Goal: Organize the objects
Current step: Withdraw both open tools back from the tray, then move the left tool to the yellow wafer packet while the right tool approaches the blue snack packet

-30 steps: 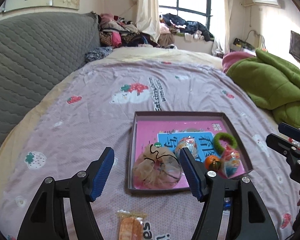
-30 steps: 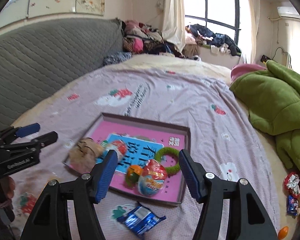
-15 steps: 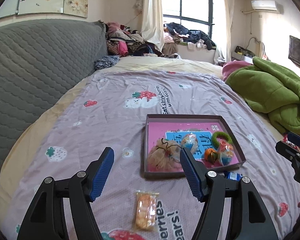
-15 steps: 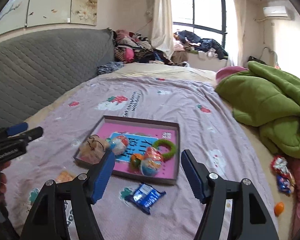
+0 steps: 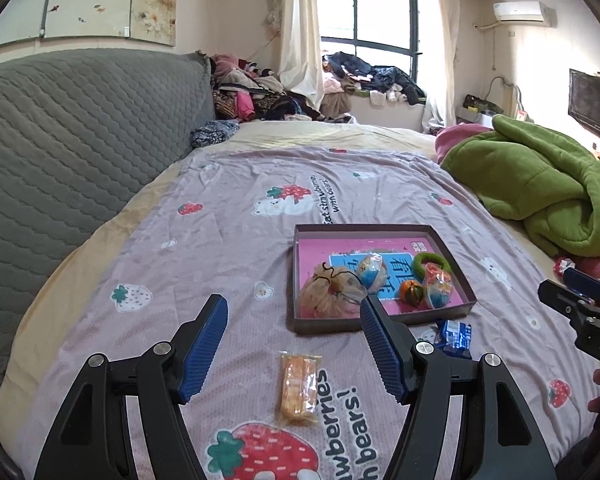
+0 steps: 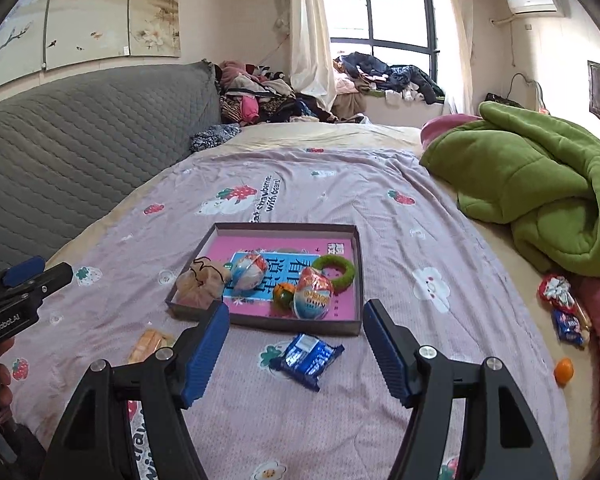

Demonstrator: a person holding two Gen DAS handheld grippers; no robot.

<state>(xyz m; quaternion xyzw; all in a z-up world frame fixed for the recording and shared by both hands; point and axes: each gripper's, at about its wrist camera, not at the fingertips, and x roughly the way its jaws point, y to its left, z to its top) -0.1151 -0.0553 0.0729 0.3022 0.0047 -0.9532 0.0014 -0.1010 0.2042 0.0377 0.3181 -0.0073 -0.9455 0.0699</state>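
A shallow pink-lined box point(image 5: 456, 256) point(image 6: 358, 264) lies on the bedspread. It holds a beige scrunchie point(image 5: 330, 290) point(image 6: 200, 280), two wrapped egg toys point(image 5: 438, 290) point(image 6: 314, 298), an orange ball point(image 5: 411, 292) and a green ring point(image 6: 334, 272). An orange snack pack point(image 5: 298, 388) point(image 6: 150, 344) lies in front of my open, empty left gripper point(image 5: 292, 348). A blue snack pack point(image 6: 308, 358) point(image 5: 454, 334) lies in front of my open, empty right gripper point(image 6: 296, 350).
A green blanket point(image 6: 532, 184) is heaped at the right. Loose candy wrappers point(image 6: 564, 312) and a small orange point(image 6: 563, 370) lie at the right edge. A grey quilted headboard point(image 5: 60, 152) runs along the left. Clothes are piled by the window point(image 6: 372, 76).
Both grippers have pulled back and up from the box, so it looks smaller and farther. The orange and blue snack packs have come into fuller view. Jaws stay open.
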